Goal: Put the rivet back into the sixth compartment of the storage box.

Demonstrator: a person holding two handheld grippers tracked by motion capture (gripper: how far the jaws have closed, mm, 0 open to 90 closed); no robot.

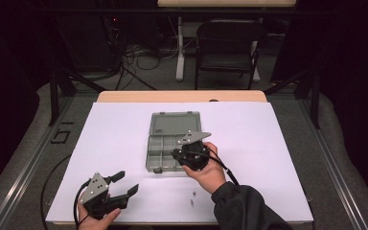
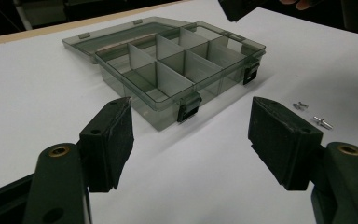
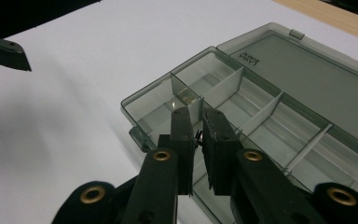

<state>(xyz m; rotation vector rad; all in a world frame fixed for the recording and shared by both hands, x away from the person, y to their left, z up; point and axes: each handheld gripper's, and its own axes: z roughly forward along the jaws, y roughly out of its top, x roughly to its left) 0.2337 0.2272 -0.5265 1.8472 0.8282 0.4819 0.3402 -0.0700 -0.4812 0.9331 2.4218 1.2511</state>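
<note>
White sheet covers the tabletop (image 1: 124, 143); dark room, chair (image 1: 227, 45) behind. Grey compartment box (image 1: 170, 143) sits mid-sheet, lid (image 1: 175, 123) flipped open and flat on the far side, latches on the near edge.

Right hand-held gripper (image 3: 198, 135) hangs right over the box's near right compartments, jaws nearly together, something tiny and dark pinched between the pads, likely a small screw, too small to confirm. Tip points down into the tray, a divider just beyond the tips.

Left hand-held gripper (image 1: 124, 184) hovers at the near left of the sheet, jaws wide apart, holding nothing, well apart from the box. From it the box lies ahead and to the right.

Loose small metal parts (image 2: 312, 114) lie on the sheet near the box's right front corner, just beside the right forearm (image 1: 244, 203). Right side is nearer to both box and parts.

Judgement: probably sorting hardware into compartments; which cell sits under the right tip is what the drop turns on.
</note>
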